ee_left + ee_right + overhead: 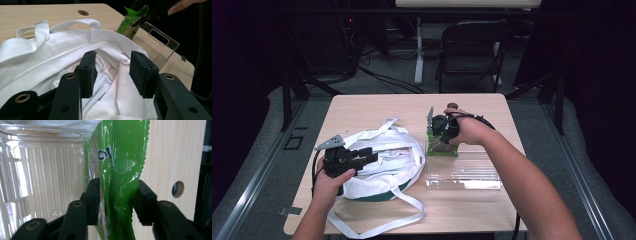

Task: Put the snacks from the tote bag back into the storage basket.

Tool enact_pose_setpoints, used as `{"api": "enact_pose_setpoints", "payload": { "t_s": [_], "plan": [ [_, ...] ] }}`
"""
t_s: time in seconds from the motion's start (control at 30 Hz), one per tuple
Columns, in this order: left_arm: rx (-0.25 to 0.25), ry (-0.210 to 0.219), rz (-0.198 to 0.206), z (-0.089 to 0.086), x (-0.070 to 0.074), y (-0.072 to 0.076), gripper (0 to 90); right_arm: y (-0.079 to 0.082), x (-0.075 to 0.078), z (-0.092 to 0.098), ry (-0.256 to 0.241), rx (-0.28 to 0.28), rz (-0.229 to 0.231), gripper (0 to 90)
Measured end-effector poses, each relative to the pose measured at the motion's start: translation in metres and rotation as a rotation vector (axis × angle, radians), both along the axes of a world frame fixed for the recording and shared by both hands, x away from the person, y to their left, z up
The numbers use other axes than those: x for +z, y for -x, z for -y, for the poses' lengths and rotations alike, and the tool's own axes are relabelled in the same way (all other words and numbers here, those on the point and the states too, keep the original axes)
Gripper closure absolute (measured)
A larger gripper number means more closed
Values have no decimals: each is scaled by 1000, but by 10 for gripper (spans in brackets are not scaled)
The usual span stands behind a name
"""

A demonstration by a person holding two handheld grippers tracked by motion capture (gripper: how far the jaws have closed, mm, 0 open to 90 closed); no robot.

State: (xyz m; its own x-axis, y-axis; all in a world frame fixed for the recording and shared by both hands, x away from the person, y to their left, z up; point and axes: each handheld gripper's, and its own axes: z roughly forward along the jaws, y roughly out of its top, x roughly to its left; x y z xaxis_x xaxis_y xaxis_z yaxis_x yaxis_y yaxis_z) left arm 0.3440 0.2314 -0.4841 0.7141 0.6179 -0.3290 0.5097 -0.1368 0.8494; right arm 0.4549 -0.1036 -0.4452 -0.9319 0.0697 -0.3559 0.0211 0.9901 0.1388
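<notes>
Behind our wooden table [377,107] sits a dark room with a folding chair [472,47]. On the table, largest first: the white tote bag [382,165], its mouth slack, then the clear tray [464,175], then the green packet [120,165]. We judge the packing barely begun — the packet is just lifted at the tray's far end, not yet bagged. Our right gripper [116,200] pinches the packet; our left gripper [112,72] hangs wide open over the bag's mouth — holding nothing.
</notes>
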Motion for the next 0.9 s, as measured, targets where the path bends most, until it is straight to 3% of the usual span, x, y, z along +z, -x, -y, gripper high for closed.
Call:
{"api": "enact_pose_setpoints", "payload": {
  "t_s": [0.43, 0.9],
  "plan": [
    [4, 9, -5, 1, -1, 0, 561, 1, 5, 1, -42, -44, -8, 462],
    [20, 0, -5, -1, 0, 0, 536, 4, 12, 2, -51, -44, 18, 433]
  ]
}}
